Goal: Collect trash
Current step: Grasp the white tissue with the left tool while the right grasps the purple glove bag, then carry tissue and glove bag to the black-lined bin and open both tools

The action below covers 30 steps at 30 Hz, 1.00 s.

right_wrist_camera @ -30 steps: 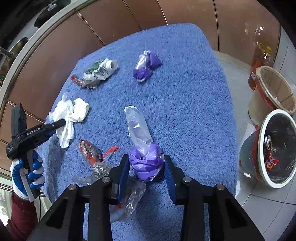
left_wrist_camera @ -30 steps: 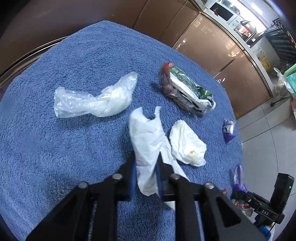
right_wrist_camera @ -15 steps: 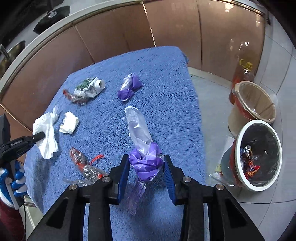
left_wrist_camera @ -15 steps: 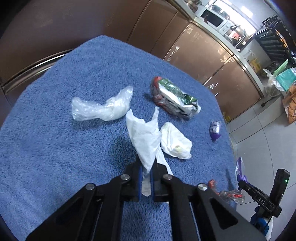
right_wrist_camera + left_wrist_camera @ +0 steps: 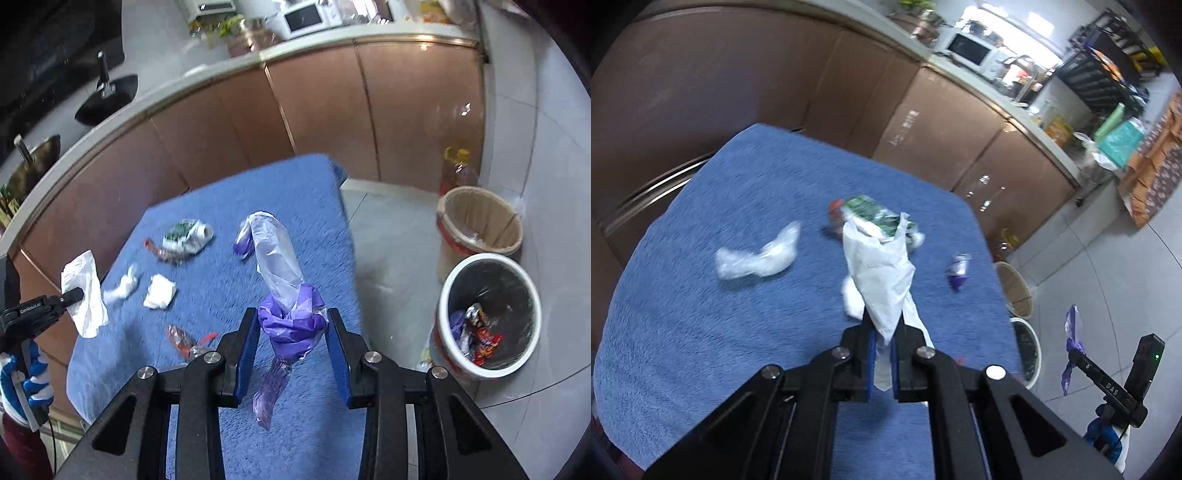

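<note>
Left tool clamped on tissue

You have a white tissue and a purple-and-clear plastic bag over the blue towel, with a white-rimmed black bin at right.

Fuzzy blue terry cloth, glossy cabinets

Hidden and blurred spots

My tissue covers part of the green wrapper and a white wad; the right gripper's handle runs off-frame.
</note>
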Available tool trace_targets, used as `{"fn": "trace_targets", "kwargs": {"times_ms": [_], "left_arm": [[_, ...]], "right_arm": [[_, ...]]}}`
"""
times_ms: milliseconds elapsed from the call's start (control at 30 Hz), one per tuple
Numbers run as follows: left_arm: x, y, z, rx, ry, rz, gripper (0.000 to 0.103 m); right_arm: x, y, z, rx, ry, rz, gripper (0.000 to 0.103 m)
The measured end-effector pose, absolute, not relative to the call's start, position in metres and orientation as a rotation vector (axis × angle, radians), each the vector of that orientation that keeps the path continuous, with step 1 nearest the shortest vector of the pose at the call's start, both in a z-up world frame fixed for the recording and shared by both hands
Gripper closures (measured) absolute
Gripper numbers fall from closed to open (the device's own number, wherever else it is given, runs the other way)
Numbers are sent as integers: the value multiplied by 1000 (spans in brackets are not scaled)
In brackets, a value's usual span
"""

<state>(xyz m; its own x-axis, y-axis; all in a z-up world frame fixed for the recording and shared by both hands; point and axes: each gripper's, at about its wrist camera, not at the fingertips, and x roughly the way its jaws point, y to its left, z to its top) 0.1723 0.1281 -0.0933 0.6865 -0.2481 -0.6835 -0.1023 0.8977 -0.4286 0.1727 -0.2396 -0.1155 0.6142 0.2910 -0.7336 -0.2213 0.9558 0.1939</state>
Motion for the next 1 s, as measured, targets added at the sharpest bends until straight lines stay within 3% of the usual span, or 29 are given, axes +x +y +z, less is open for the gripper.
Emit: {"fn": "trace_targets", "kwargs": {"times_ms": [433,1000], "left_arm": [[216,-12,-51,-334,823,-316,97],[316,-268,-117,-101,1005,-551,97]], "right_arm": [[155,-311,-80,124,708,128,69],[196,-414,-129,106,726,-175,69]]}}
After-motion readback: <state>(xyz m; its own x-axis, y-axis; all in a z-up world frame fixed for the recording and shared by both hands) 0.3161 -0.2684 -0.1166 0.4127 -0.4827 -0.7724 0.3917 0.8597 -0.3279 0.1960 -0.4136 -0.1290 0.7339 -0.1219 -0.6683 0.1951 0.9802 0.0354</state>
